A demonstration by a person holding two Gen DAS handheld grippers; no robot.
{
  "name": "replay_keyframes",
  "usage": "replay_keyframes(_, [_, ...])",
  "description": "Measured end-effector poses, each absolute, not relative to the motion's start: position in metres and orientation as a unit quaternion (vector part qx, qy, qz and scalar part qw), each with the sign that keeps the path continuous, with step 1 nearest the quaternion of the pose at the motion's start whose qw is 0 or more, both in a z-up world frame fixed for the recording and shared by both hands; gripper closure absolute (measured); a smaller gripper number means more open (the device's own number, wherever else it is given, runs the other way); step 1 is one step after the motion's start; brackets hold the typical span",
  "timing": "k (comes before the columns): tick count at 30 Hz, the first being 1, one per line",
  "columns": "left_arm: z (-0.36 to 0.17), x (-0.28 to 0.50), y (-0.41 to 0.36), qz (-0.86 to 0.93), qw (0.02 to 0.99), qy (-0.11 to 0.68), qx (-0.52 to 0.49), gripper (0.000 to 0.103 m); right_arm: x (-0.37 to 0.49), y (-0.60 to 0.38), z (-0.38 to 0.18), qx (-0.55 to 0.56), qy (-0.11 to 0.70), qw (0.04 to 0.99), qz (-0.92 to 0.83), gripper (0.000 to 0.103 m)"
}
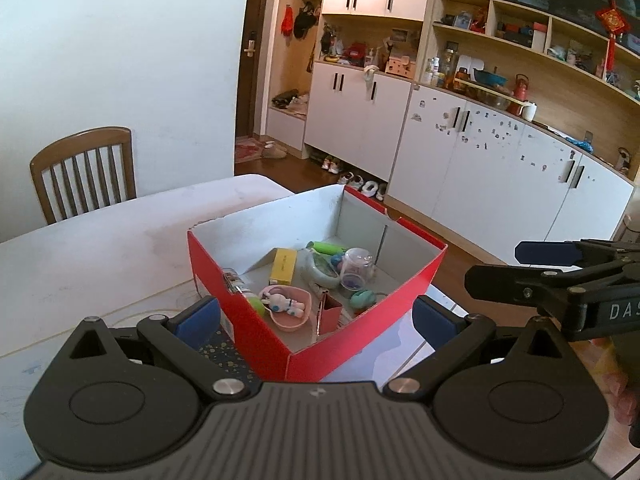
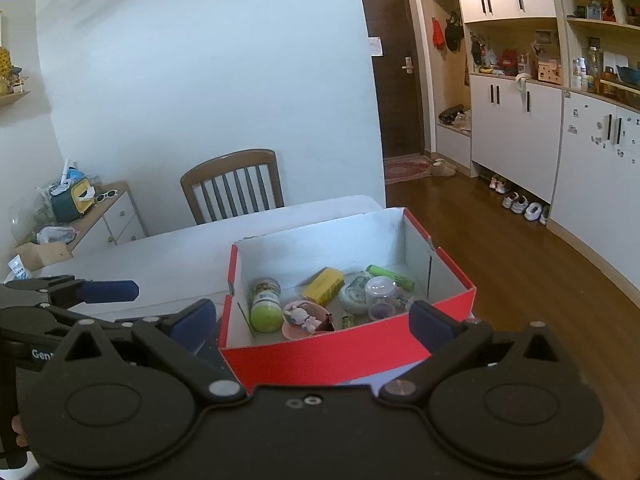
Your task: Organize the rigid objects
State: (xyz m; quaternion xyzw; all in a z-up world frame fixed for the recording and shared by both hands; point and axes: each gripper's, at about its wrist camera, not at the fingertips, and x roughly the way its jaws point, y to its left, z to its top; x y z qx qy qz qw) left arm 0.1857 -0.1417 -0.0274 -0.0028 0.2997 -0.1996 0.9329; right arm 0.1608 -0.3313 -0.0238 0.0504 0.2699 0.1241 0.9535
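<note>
Both the left gripper and right gripper gape wide, empty, over the white table. A red box holds a yellow carton, jar and pink dish. Beyond: chair, cabinets.

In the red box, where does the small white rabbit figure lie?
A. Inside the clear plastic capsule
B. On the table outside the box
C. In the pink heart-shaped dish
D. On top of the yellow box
C. The white rabbit figure rests in the pink heart-shaped dish near the front of the red box, apart from the yellow box and the clear capsule.
</note>
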Motion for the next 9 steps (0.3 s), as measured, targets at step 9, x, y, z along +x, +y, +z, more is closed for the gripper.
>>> replay_keyframes(9, [-0.0301, 0.1878, -0.1403, -0.201, 0.931, 0.304, -0.008, 0.0, 0.163, -0.3312, -0.0249, 0.055, 0.275, 0.953, 0.116, 0.0])
